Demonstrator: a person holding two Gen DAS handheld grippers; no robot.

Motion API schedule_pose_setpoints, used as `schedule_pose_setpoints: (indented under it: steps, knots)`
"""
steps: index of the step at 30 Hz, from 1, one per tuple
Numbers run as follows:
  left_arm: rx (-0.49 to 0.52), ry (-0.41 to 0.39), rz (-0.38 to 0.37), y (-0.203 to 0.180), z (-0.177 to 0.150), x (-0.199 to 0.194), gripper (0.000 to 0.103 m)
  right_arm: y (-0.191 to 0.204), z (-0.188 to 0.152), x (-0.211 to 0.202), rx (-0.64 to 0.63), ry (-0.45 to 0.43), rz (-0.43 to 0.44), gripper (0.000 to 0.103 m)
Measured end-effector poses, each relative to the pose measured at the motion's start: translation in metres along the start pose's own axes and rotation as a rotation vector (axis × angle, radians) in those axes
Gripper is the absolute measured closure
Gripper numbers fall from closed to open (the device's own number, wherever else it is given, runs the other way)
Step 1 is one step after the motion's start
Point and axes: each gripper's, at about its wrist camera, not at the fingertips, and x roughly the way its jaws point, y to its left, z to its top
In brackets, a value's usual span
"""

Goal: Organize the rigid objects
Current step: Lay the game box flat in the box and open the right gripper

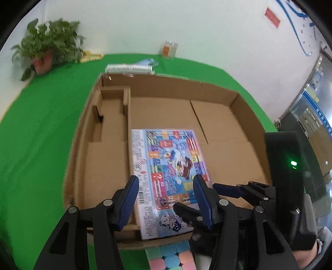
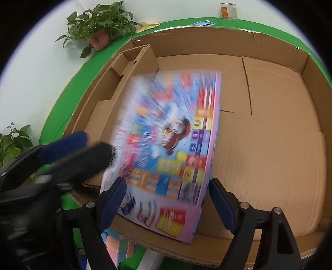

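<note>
Colorful game box (image 1: 168, 176) is seen lying in the cardboard tray (image 1: 217, 93), near edge resting on the tray's front wall, beside the divider of the small left compartment. Left gripper (image 1: 166, 197) is held open above the box's near end, nothing between the fingers. Right gripper (image 2: 168, 199) is spread wide either side of the box's near end; contact cannot be told, box blurred. Pastel blocks (image 1: 172, 257) are seen on the green cloth (image 1: 41, 145) just in front of the tray.

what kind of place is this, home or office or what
Probably an office or lab set up for recording, not a home: a table draped in green cloth, a glass door with printed blue notices, a red sign on the white wall, and a potted leafy plant.
</note>
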Motion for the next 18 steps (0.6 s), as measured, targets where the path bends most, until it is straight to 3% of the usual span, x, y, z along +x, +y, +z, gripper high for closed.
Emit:
schedule_pose_setpoints:
  steps: [3, 5, 6, 8, 9, 13, 15, 16, 17, 18]
  knots:
    - [0.024, -0.075, 0.042, -0.002, -0.012, -0.033, 0.034, -0.006, -0.01, -0.028, 0.008, -0.123, -0.019, 0.019]
    - [0.02, -0.157, 0.093, -0.004, -0.024, -0.057, 0.009, -0.009, -0.025, -0.055, 0.01, -0.222, -0.054, 0.013]
    - [0.02, -0.208, 0.11, -0.006, -0.033, -0.071, 0.002, -0.011, -0.035, -0.068, 0.014, -0.26, -0.072, 0.009]
    - [0.026, -0.284, 0.123, -0.012, -0.049, -0.09, 0.001, -0.011, -0.057, -0.085, 0.014, -0.304, -0.115, 0.0]
    - [0.031, -0.299, 0.126, -0.016, -0.057, -0.097, 0.001, -0.01, -0.066, -0.089, 0.01, -0.316, -0.131, 0.0]
    - [0.005, -0.285, 0.107, -0.026, -0.082, -0.109, 0.001, -0.002, -0.107, -0.106, -0.03, -0.348, -0.202, 0.0]
    - [0.012, -0.284, 0.106, -0.032, -0.092, -0.114, 0.016, 0.001, -0.116, -0.111, -0.049, -0.366, -0.212, 0.002]
    - [0.018, -0.28, 0.11, -0.038, -0.097, -0.114, 0.045, 0.004, -0.124, -0.116, -0.059, -0.381, -0.217, 0.006]
    - [0.026, -0.252, 0.097, -0.042, -0.101, -0.114, 0.074, 0.006, -0.127, -0.119, -0.07, -0.393, -0.224, 0.025]
    - [0.028, -0.226, 0.076, -0.047, -0.104, -0.109, 0.088, 0.01, -0.132, -0.121, -0.082, -0.401, -0.238, 0.053]
